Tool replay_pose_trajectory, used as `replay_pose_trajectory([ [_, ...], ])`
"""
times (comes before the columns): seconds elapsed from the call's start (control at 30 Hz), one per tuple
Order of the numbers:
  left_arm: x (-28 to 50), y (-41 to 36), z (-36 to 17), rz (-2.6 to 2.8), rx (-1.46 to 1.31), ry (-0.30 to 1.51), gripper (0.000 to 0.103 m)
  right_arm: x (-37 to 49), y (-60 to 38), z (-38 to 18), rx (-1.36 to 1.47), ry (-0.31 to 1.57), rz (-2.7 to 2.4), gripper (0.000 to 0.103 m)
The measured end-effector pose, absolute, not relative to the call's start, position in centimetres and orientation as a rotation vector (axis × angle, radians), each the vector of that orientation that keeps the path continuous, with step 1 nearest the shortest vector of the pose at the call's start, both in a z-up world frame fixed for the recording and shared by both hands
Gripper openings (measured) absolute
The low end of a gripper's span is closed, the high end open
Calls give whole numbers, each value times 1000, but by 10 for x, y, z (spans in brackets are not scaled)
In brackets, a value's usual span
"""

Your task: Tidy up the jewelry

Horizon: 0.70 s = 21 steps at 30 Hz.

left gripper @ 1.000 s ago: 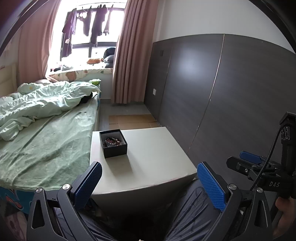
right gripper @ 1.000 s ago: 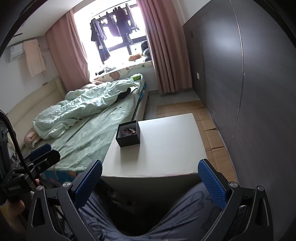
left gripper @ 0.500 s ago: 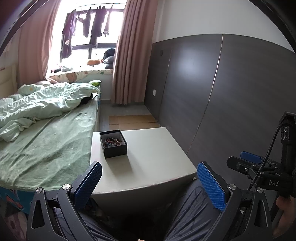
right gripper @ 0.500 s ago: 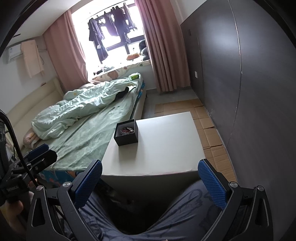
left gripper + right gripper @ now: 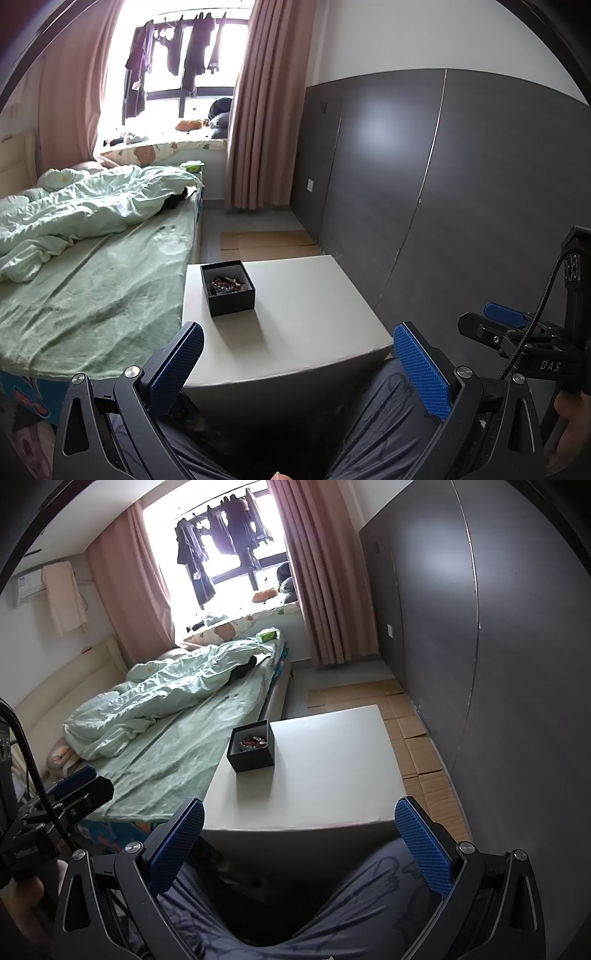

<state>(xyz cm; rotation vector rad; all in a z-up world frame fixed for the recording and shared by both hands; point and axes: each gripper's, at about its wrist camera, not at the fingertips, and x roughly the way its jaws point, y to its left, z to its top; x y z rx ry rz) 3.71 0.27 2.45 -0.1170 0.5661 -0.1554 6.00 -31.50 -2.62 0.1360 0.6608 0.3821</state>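
A small open black box stands near the far left corner of a white table. It holds a tangle of jewelry. The box also shows in the right wrist view. My left gripper is open and empty, held low in front of the table's near edge. My right gripper is open and empty, also short of the table's near edge. The right gripper also shows at the right of the left wrist view.
A bed with green sheets runs along the table's left side. A dark grey panel wall stands to the right. Flattened cardboard covers the floor beyond. The person's knees are under the grippers.
Both cameras have shifted only slightly. The box sits a little lower in the right wrist view. Both grippers stay open and empty.
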Motion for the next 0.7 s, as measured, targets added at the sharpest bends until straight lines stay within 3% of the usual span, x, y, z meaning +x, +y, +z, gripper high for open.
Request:
replay_pose_trajectory([
  [0.7,40,0,25,-98,-100,545,103,66,-323,-27,143,676,372,103],
])
